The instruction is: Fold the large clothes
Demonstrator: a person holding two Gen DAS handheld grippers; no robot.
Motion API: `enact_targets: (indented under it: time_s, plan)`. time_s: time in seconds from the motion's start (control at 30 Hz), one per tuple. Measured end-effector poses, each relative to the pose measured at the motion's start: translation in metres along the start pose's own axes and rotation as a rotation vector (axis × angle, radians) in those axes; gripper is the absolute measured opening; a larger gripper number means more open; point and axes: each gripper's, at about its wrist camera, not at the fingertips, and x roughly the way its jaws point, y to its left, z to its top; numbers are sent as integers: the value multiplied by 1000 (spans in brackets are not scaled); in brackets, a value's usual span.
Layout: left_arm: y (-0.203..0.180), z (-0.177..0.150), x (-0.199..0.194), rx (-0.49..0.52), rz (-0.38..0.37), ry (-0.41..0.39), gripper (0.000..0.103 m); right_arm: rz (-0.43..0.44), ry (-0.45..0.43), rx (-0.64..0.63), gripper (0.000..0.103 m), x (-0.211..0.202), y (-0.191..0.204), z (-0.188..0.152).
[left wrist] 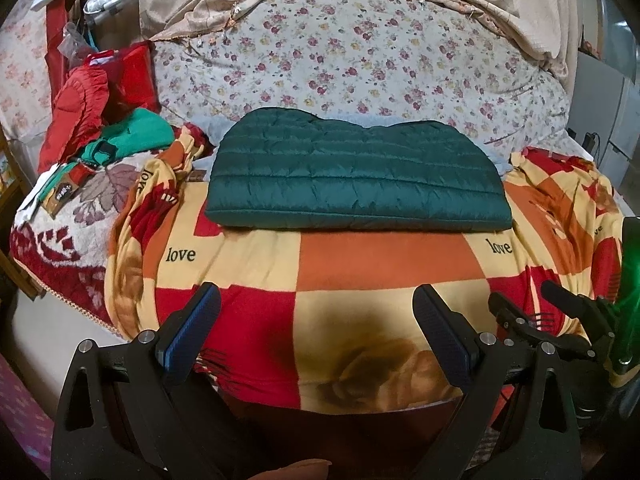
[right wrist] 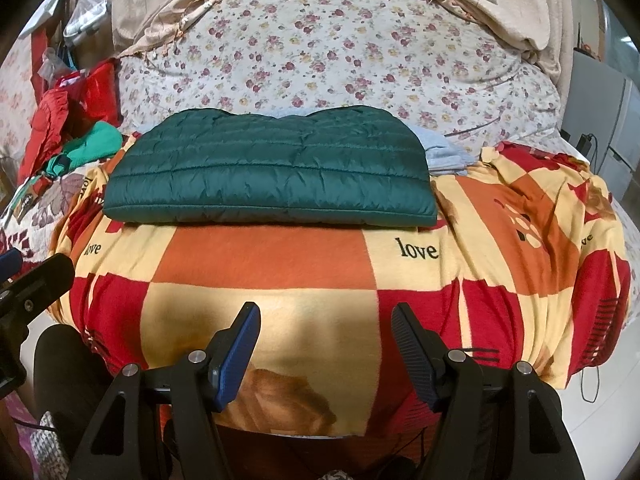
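Observation:
A dark green quilted jacket lies folded into a flat rectangle on the checked red, orange and yellow blanket; the right wrist view shows the jacket left of centre. My left gripper hovers over the blanket's near edge, well short of the jacket, jaws wide apart with nothing between them. My right gripper stands open too, also short of the jacket and empty. The right gripper shows at the far right in the left wrist view, and the left gripper at the left edge in the right wrist view.
A pile of red and green clothes lies at the left of the bed. A floral quilt and beige cloth lie behind the jacket. Light blue fabric peeks out beside the jacket. White appliances stand at right.

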Motion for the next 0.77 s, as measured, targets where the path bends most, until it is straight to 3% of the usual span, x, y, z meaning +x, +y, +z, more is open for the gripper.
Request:
enact_targets:
  time_s: [0.77]
  plan:
    - [-2,-4,12,15,25,49,97,9,14,-4,66,6,0,-3]
